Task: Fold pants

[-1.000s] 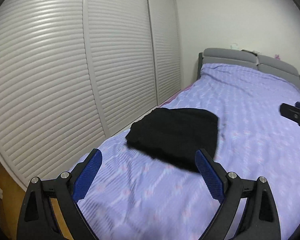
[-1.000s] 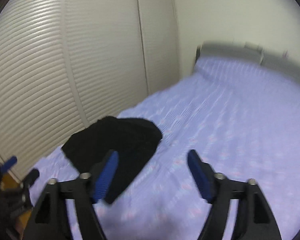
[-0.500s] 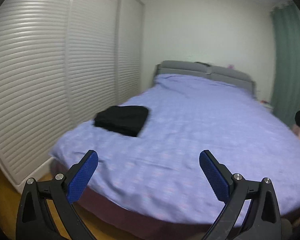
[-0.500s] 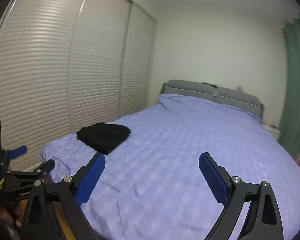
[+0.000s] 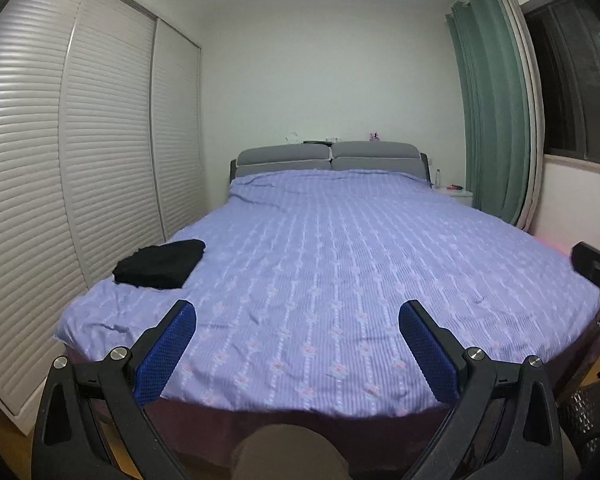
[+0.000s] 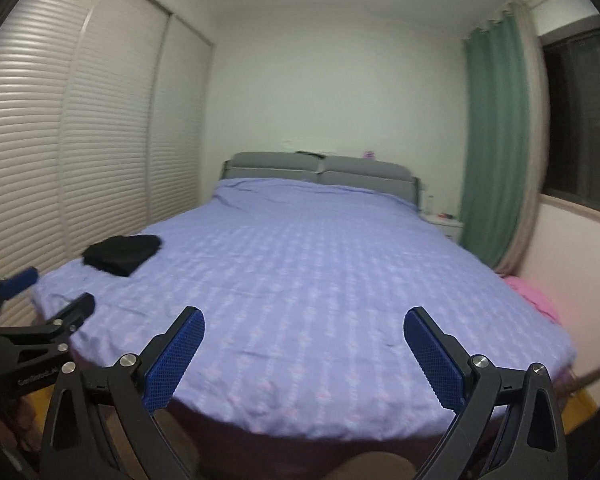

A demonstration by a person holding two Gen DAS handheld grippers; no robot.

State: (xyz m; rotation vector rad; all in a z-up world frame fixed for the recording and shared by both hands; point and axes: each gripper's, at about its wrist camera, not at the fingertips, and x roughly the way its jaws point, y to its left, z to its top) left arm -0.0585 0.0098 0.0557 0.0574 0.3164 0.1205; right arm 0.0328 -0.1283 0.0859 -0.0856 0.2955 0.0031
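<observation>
Lying folded near the bed's (image 5: pixel 340 264) front left corner, the black pants (image 5: pixel 160 265) run lengthwise toward the headboard (image 5: pixel 328 158); the left gripper (image 5: pixel 298 322) is spread wide and empty; the right gripper (image 6: pixel 304 328), still opening, holds nothing; both hover at the foot, aimed slightly downward.

Left gripper (image 5: pixel 298 320): black plastic arms, angular, with triangular cut-outs near the base and round silver screws at the joints. Its fingers (image 5: pixel 166 354) wear blue textured pads. Right gripper (image 6: pixel 304 326) is built the same. Small white lettering marks the left gripper's black frame, too small to read.
</observation>
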